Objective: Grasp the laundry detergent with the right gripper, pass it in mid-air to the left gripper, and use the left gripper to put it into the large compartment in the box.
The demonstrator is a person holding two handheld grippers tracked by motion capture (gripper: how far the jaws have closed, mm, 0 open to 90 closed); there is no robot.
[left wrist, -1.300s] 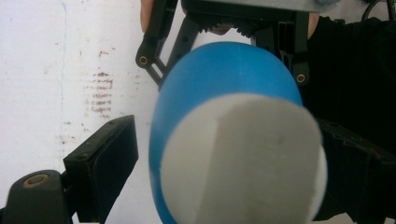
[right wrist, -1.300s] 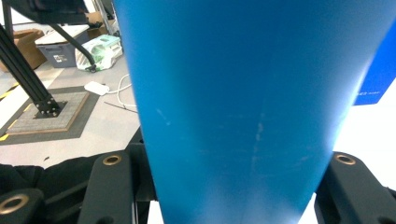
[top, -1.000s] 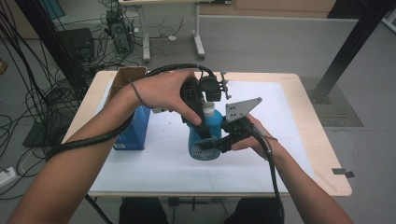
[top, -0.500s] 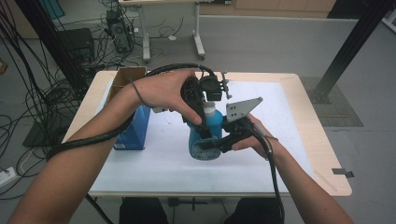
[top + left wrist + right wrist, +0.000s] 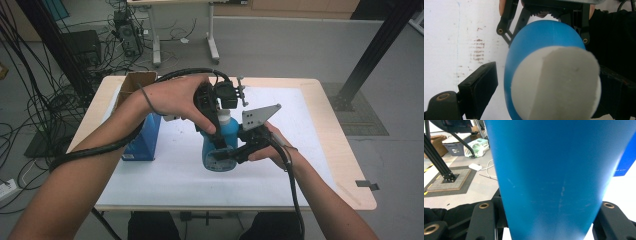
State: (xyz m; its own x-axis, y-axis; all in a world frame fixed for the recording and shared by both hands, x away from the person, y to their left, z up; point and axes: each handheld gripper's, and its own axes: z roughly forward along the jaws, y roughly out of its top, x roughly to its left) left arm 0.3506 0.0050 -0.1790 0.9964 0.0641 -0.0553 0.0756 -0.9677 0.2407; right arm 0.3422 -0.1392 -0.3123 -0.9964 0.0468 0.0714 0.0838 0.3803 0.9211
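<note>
I am clamping the blue plastic bottle [image 5: 220,150] in my right gripper [image 5: 231,152]; my left gripper [image 5: 544,82], open around its white cap [image 5: 556,85], should be closing squarely

blue box [image 5: 145,140], cardboard box [image 5: 136,82], white mat [image 5: 175,170]

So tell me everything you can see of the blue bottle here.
The blue bottle looks like smooth, slightly scuffed plastic with an oval body and a white cap on top. It stands upright near the middle of the white-covered table. The right gripper is shut on its lower body, a jaw on each side. The left gripper comes from above around the cap; one jaw stands clear of it, the other I cannot tell. A blue box stands apart from it.
</note>
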